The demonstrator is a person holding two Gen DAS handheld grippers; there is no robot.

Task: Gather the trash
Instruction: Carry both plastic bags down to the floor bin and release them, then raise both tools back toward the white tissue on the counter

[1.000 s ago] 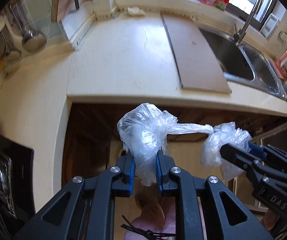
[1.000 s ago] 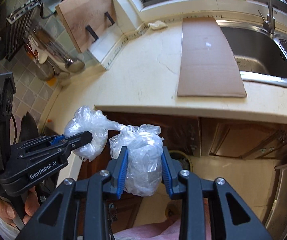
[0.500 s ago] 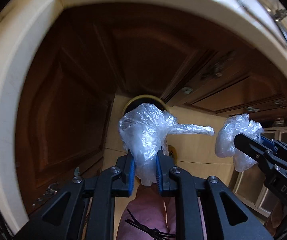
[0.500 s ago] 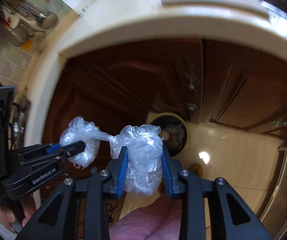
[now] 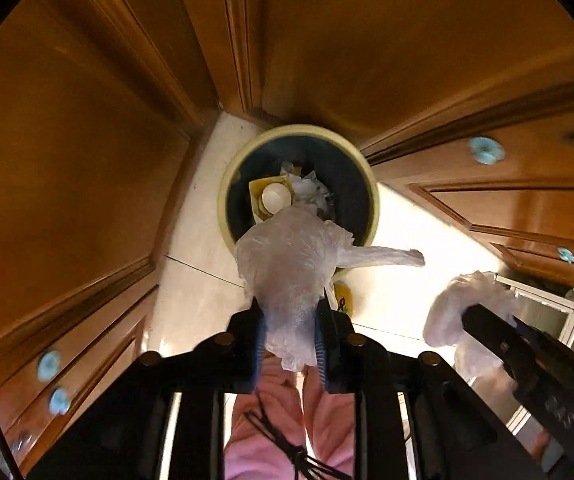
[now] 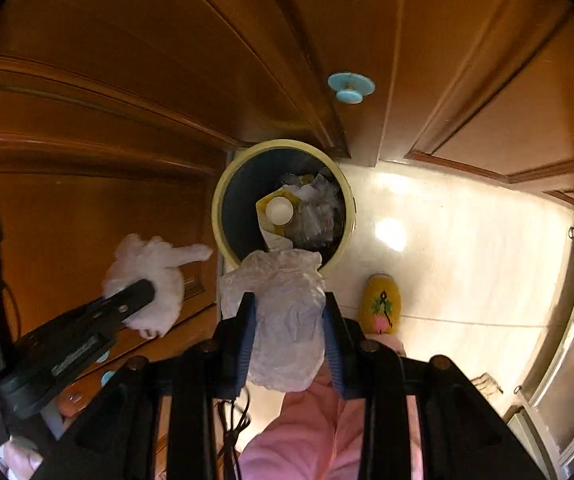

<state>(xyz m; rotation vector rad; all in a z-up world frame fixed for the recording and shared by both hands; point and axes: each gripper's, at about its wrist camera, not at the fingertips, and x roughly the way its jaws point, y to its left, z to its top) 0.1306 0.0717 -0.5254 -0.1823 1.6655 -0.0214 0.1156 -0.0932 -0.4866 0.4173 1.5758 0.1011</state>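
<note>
Below, both claws (image 5: 289, 340) (image 6: 289, 340) clutch plastic wads (image 5: 287, 264) (image 6: 283, 312) over glossy floor tiles (image 6: 447, 260), left loosening.

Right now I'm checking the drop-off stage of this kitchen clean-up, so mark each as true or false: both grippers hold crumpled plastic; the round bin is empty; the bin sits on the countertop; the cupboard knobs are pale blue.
1. Each gripper holds a crumpled clear plastic bag. True: the left gripper has one wad between its pads, and the right gripper grips the other wad.
2. The round yellow-rimmed bin is empty. False: it already holds a yellow carton and wrappers.
3. The bin sits on the countertop. False: it stands on the pale tiled floor beside the wooden cupboards.
4. The cupboard knobs are pale blue. True.
</note>
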